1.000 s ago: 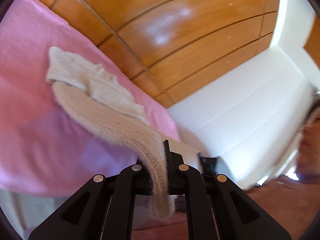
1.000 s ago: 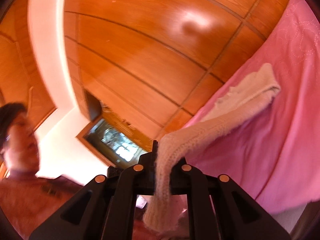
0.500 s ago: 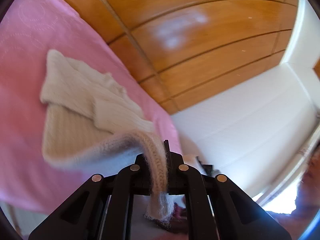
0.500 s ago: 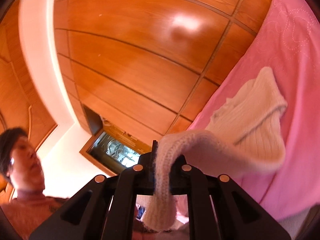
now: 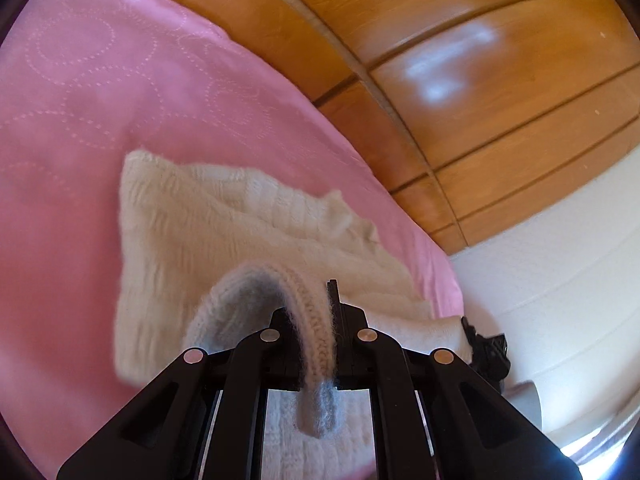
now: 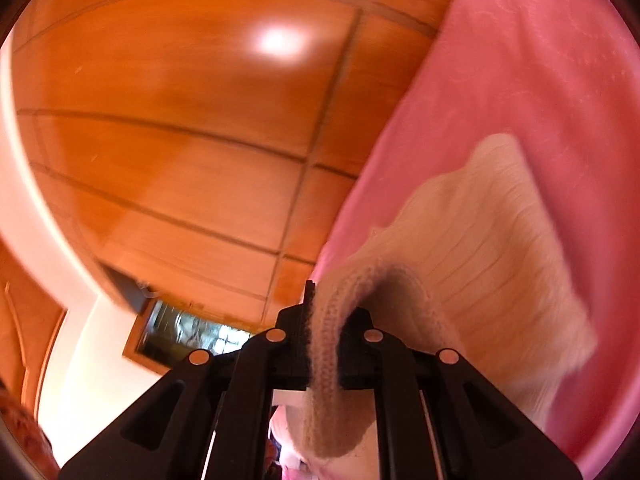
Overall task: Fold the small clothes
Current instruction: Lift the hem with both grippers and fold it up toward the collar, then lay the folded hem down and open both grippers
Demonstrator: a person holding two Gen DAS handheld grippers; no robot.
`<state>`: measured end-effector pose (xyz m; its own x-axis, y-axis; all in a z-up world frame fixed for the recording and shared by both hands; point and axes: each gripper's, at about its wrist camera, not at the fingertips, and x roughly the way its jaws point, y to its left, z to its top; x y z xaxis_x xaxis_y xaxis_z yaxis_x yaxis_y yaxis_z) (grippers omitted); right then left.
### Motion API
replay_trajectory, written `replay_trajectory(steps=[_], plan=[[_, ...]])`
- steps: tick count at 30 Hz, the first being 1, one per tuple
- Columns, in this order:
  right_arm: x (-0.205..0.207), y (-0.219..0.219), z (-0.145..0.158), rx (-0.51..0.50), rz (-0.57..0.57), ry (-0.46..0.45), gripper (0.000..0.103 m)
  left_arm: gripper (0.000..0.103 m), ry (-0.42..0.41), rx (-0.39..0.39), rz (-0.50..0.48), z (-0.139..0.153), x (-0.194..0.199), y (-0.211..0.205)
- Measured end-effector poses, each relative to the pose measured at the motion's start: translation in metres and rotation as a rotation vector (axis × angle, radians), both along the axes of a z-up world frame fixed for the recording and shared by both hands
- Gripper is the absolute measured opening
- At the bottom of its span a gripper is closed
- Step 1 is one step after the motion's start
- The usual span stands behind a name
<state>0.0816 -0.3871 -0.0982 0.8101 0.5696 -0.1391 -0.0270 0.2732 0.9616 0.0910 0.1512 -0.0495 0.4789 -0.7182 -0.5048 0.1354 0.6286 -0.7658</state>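
Both grippers are carrying the knit's edge forward over the rest of it, so the stretched strip seen a second ago is now spreading into a wide doubled layer. Left gripper (image 5: pixel 316 312) is keeping its jaws clamped almost fully together on a cream ribbed hem, a tuft hanging down behind the fingers. Right gripper (image 6: pixel 326 316) is pinching the same knit (image 5: pixel 192 240) equally tightly, its hem drooping below the jaws. That knit is lying on the pink sheet (image 5: pixel 80 100), fuzzy and ribbed, arching up from the sheet into each grip, its far corner flat and its near edges blurring. Wood panelling (image 6: pixel 180 120) is filling the background.
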Motion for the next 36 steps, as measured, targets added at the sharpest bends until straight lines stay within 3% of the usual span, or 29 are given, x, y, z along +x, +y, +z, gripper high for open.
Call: replay_trajectory(steps=[3,5,7,8,10,12,14,16,17,18,22,25,26,29,31,33,36], plan=[[0.010,-0.005,-0.023,-0.005,-0.051,0.072,0.010,0.007,0.017,0.015,0.048,-0.011,0.014,0.000],[0.015,-0.006,-0.033,-0.023,-0.084,0.093,0.010,0.014,0.022,0.033,0.066,-0.019,0.019,-0.003],[0.014,-0.005,-0.034,-0.057,-0.122,0.063,0.010,0.032,-0.003,0.067,0.087,-0.024,0.021,-0.009],[0.012,-0.003,-0.032,-0.103,-0.138,0.040,0.012,0.035,-0.026,0.067,0.100,-0.025,0.020,-0.009],[0.005,0.000,-0.029,-0.146,-0.157,0.009,0.016,0.051,-0.076,0.024,0.132,-0.027,0.014,-0.003],[-0.001,0.003,-0.023,-0.198,-0.191,0.004,0.026,0.055,-0.116,0.002,0.179,-0.029,0.007,0.003],[-0.005,0.011,-0.003,-0.309,-0.239,0.039,0.051,0.055,-0.141,0.028,0.208,-0.028,-0.001,0.007],[-0.011,0.028,0.020,-0.477,-0.253,0.075,0.073,0.076,-0.182,0.078,0.246,-0.023,-0.012,0.010],[-0.012,0.036,0.028,-0.549,-0.250,0.091,0.076,0.083,-0.201,0.096,0.273,-0.021,-0.017,0.012],[-0.009,0.047,0.039,-0.644,-0.221,0.099,0.076,0.093,-0.204,0.133,0.323,-0.021,-0.022,0.014],[0.015,0.091,0.062,-0.920,-0.086,0.089,0.049,0.093,-0.183,0.179,0.335,-0.025,-0.019,0.008],[0.039,0.113,0.052,-1.103,0.029,0.188,0.034,0.093,-0.174,0.250,0.323,-0.023,-0.015,-0.001],[0.051,0.116,0.043,-1.143,0.054,0.244,0.033,0.093,-0.173,0.265,0.323,-0.023,-0.014,-0.003],[0.068,0.111,0.023,-1.173,0.043,0.298,0.032,0.091,-0.155,0.364,0.319,-0.020,-0.009,-0.011],[0.071,0.108,0.016,-1.220,0.004,0.285,0.033,0.075,-0.137,0.460,0.327,-0.023,-0.008,-0.019],[0.065,0.109,0.013,-1.212,-0.031,0.269,0.033,0.072,-0.132,0.542,0.328,-0.020,-0.011,-0.026],[0.060,0.110,0.015,-1.213,-0.044,0.248,0.036,0.072,-0.146,0.486,0.323,-0.014,-0.018,-0.021]])
